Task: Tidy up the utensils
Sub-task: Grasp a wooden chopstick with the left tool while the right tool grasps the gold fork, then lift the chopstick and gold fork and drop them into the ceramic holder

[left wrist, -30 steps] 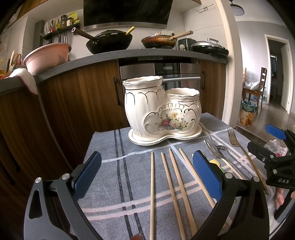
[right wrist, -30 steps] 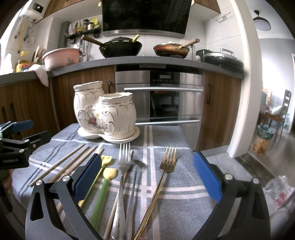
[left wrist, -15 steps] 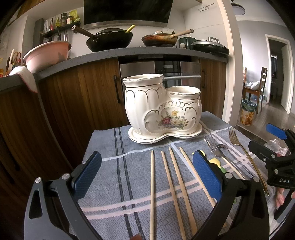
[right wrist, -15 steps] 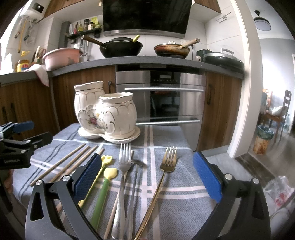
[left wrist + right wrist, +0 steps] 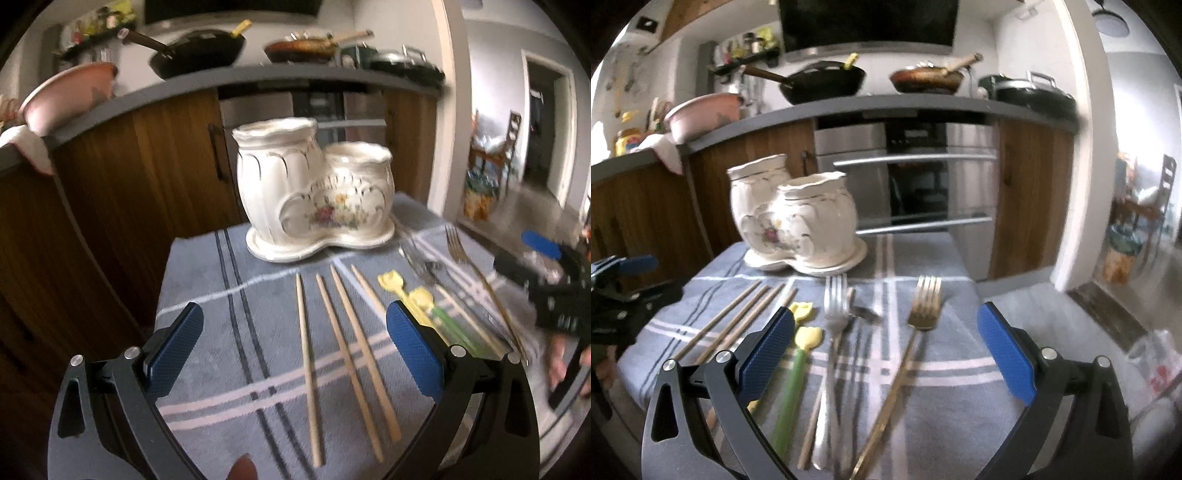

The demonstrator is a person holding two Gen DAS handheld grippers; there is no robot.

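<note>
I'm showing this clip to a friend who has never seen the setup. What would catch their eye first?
Probably the white double ceramic utensil holder with its flower print, standing at the far side of the blue-grey striped cloth. Next, the utensils laid in a row before it: four wooden chopsticks on the left, a gold fork furthest right. Both grippers, left and right, hang open above them.

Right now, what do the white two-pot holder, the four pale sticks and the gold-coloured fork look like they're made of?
White two-pot floral holder: looks like glazed ceramic, glossy with gilt trim and painted flowers. Four pale chopsticks: probably bamboo or wood, matte tan, no shine. Gold-coloured fork: apparently metal with a gold-toned finish, thin tines catching light; blur leaves the plating open.
</note>
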